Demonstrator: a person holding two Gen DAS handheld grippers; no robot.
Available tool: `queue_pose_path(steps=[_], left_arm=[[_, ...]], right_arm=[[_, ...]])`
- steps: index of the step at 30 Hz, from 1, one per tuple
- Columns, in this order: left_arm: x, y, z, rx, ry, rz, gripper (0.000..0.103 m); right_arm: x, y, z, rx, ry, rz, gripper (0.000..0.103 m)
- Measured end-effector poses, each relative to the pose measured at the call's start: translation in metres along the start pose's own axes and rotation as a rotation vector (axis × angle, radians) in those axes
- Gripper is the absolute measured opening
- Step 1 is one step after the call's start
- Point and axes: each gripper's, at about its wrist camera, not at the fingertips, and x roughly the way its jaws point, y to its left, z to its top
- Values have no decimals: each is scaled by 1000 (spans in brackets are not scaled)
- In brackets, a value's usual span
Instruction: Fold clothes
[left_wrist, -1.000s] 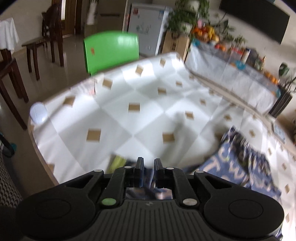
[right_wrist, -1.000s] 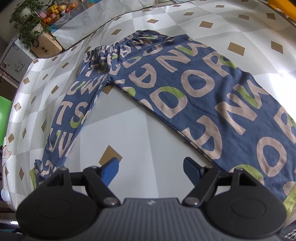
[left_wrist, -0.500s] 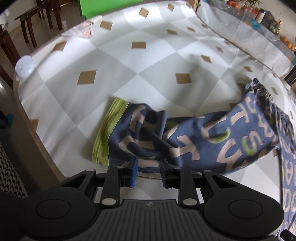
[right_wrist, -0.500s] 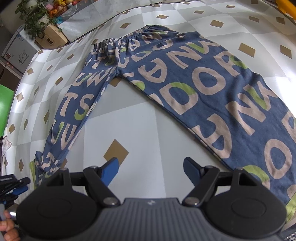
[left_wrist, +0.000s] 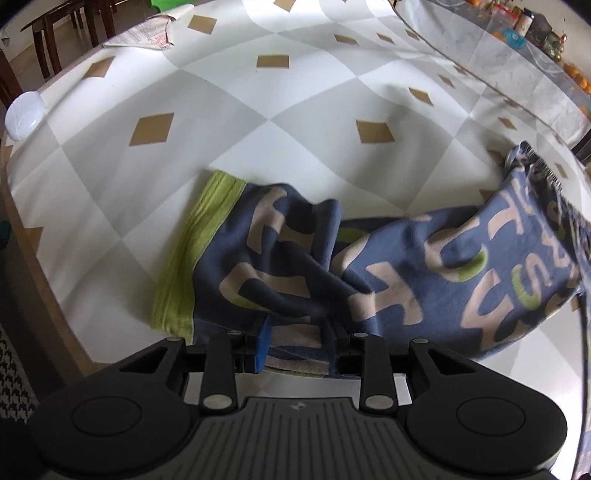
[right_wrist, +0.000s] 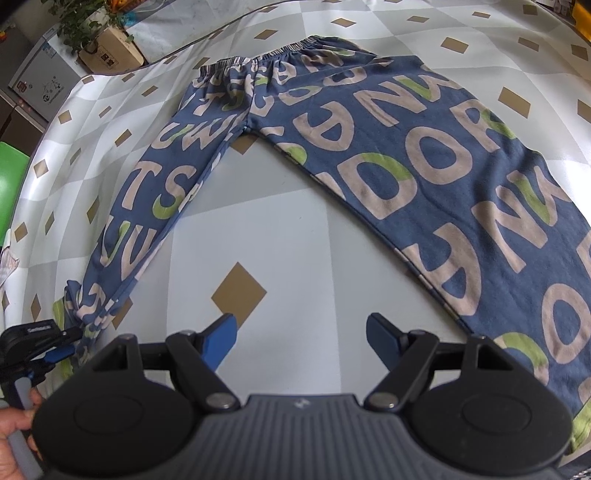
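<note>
The blue letter-print trousers (right_wrist: 388, 155) are spread on the checked tablecloth (right_wrist: 280, 229), the bunched green-cuffed leg end lying between the left gripper (left_wrist: 297, 341)'s opening jaws, while the right gripper (right_wrist: 301, 334) is held wide, grasping nothing.

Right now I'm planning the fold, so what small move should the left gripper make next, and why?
Probably finish opening and lift clear. The left gripper has its jaws opening with bunched cloth between them, and that pant leg's green cuff already lies on the table. The pants lie spread, and the right gripper hangs open over bare table, holding nothing.
</note>
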Motion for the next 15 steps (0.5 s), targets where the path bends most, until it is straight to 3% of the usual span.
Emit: queue_pose_path(steps=[4,15], left_arm=[[3,2,-7,7,-16,7,41],[-7,14,-29,-97,53,-8,52]], right_arm=[[2,2,-1,-1,-1,-4,76],[-2,-1,1,6,-12,-5,76]])
